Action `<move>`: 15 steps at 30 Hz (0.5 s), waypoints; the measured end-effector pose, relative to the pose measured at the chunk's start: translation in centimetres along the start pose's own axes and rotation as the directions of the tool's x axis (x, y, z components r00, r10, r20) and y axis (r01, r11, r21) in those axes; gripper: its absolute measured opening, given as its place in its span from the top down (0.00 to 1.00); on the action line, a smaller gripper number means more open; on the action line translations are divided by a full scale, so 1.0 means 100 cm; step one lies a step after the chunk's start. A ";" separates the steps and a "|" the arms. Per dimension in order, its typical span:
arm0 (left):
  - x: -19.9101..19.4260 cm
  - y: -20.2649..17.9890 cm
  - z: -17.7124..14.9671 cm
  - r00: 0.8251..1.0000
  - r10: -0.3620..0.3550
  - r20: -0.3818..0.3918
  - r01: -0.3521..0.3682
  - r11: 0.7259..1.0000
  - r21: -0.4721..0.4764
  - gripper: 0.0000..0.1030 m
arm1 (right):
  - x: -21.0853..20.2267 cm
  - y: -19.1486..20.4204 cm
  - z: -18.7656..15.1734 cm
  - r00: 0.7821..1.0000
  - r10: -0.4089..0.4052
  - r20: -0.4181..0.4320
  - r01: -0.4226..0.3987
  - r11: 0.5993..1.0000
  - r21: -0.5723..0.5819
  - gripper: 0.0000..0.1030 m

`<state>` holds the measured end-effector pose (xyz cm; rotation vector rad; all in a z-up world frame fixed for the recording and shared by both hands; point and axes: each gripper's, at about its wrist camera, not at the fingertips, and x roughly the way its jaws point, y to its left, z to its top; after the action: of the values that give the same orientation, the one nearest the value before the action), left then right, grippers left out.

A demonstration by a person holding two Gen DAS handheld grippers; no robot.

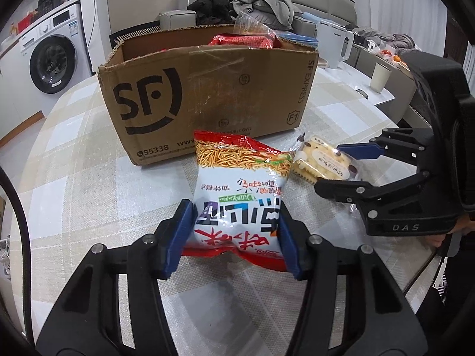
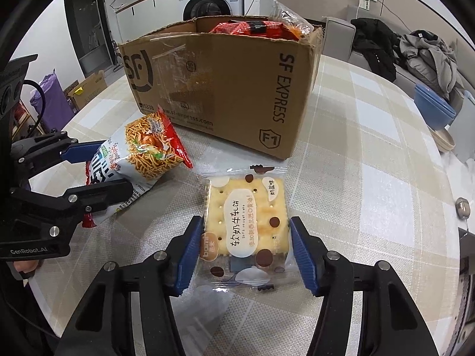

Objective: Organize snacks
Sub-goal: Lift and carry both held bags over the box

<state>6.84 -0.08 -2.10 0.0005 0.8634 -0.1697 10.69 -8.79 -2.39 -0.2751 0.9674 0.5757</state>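
**Grippers at Two Snack Packets Before the Box**

The checked beige-and-white tablecloth table point(image 1: 74, 160) carries a brown corrugated SF Express cardboard box point(image 1: 207, 95), open-topped, holding red snack bags point(image 1: 243, 41). In front of it, the left gripper point(image 1: 231, 234) pinches the red-and-white crispy noodle snack bag point(image 1: 237, 184) between blue pads. Just beside, the right gripper point(image 2: 246, 252) brackets the clear-wrapped square nougat cracker packet point(image 2: 246, 222); whether its jaws grip the packet cannot be determined.
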 end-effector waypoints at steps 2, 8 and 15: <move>-0.004 0.000 0.001 1.000 0.000 0.009 0.000 1.000 0.000 0.50 | -0.001 -0.001 0.000 1.000 0.002 0.001 -0.002 1.000 0.002 0.43; -0.016 0.004 0.003 1.000 -0.001 0.031 0.002 1.000 -0.010 0.50 | -0.009 0.001 0.001 1.000 0.010 0.019 -0.010 1.000 0.000 0.43; -0.039 0.010 0.004 0.997 -0.006 0.072 0.008 1.000 -0.022 0.51 | -0.026 0.006 0.004 0.998 0.022 0.063 -0.022 1.000 -0.005 0.43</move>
<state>4.75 1.47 1.04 -0.0290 0.7933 -0.1658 9.54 -9.00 0.02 -0.2491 0.9093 0.6035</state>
